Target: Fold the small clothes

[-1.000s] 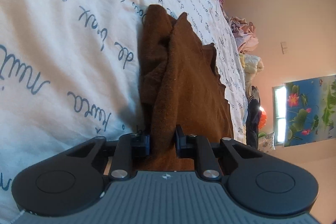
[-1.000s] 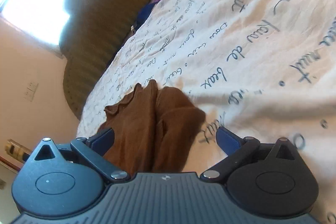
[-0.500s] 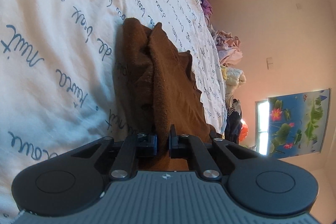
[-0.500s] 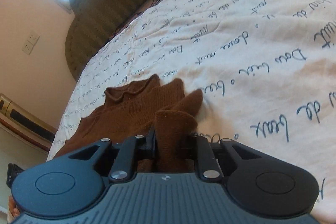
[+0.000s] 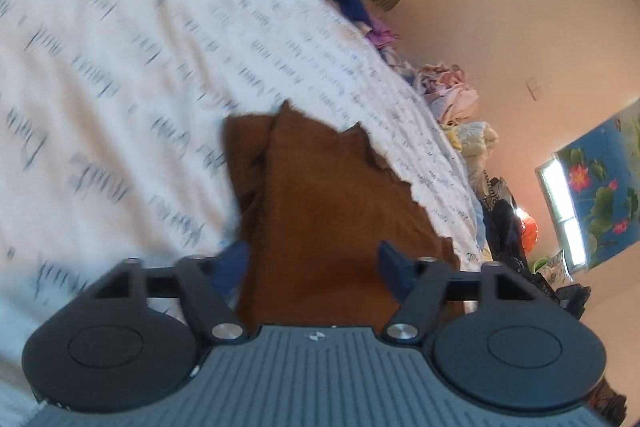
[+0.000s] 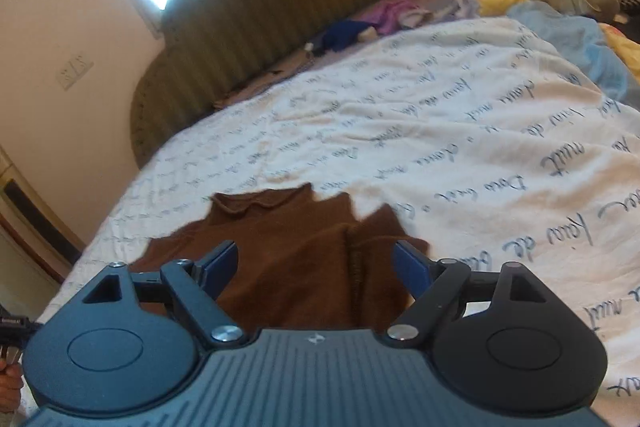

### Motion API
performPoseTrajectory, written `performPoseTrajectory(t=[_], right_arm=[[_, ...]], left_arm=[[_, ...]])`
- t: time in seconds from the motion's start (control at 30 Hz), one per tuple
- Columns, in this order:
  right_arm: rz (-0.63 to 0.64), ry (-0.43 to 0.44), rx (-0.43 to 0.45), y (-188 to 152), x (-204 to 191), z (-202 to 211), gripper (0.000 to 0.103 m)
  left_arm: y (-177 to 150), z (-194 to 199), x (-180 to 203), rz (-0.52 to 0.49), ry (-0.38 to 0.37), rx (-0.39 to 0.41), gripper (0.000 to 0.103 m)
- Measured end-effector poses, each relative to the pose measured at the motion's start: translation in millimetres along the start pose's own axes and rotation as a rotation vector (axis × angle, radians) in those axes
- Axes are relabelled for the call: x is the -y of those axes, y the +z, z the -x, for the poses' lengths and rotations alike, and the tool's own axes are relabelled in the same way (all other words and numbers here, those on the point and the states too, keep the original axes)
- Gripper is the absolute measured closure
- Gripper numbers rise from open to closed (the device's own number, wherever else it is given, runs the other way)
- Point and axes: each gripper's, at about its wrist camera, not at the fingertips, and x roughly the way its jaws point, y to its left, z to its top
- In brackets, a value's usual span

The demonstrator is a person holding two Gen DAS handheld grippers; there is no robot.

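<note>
Both grippers lifted off brown garment (image 5: 320,211), left gripper (image 5: 312,263) and right gripper (image 6: 314,263) opening, empty, bedsheet (image 5: 120,87) blurred

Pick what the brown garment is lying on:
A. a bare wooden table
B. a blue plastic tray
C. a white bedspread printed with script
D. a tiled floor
C: the brown garment lies on the white bedspread, whose handwritten-style lettering shows all around it in both wrist views.
</note>
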Motion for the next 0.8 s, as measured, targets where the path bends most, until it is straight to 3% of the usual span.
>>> performPoseTrajectory(t=[0.07,0.13,0.2,0.27,0.33,0.37,0.43,0.47,0.5,0.53,0.57,0.63,0.67,0.73,0.8], right_arm=[[0.015,0.008,-0.005,9,-15,-25,0.008],[0.009,-0.019,-0.027,21,-18,-56,0.005],[-0.025,0.006,-0.112,37,-7,-89,0.005],[-0.054,0.006,-0.249,50,8,-122,0.005],[-0.016,-0.032,-0.268,54,11,-128,0.005],[0.017,0.014,-0.272,54,10,-127,0.004],[0.057,0.158,-0.303,45,6,-130,0.005],[0.095,0.130,-0.347,39,7,-142,0.006],[0.142,0.017,-0.401,33,12,-158,0.007],[0.228,-0.150,-0.386,30,13,-167,0.007],[0.223,-0.210,-0.377,34,18,-168,0.007],[0.084,-0.089,-0.320,46,29,-145,0.007],[0.058,-0.042,-0.278,49,29,-127,0.007],[0.085,-0.057,-0.222,46,21,-93,0.006],[0.105,-0.002,-0.191,31,13,-66,0.006]], left_arm=[[17,-24,26,-0.087,-0.046,0.021,0.008],[35,-63,40,-0.101,-0.079,-0.007,0.008],[49,-102,40,-0.088,-0.099,-0.029,0.008],[51,-136,29,-0.048,-0.127,-0.068,0.008],[40,-161,14,-0.027,-0.046,-0.093,0.011],[33,-168,8,-0.069,-0.013,-0.073,0.018],[24,-166,7,-0.192,-0.007,-0.006,0.018],[23,-165,8,-0.222,0.003,-0.003,0.019],[24,-164,12,-0.242,0.023,-0.015,0.019],[25,-163,16,-0.250,0.046,-0.024,0.019],[27,-160,20,-0.246,0.067,-0.036,0.018],[27,-145,30,-0.238,0.064,-0.048,0.011],[23,-135,35,-0.244,0.027,-0.033,0.001],[14,-117,46,-0.281,-0.049,-0.019,0.000],[1,-111,51,-0.298,-0.072,-0.028,0.000]])
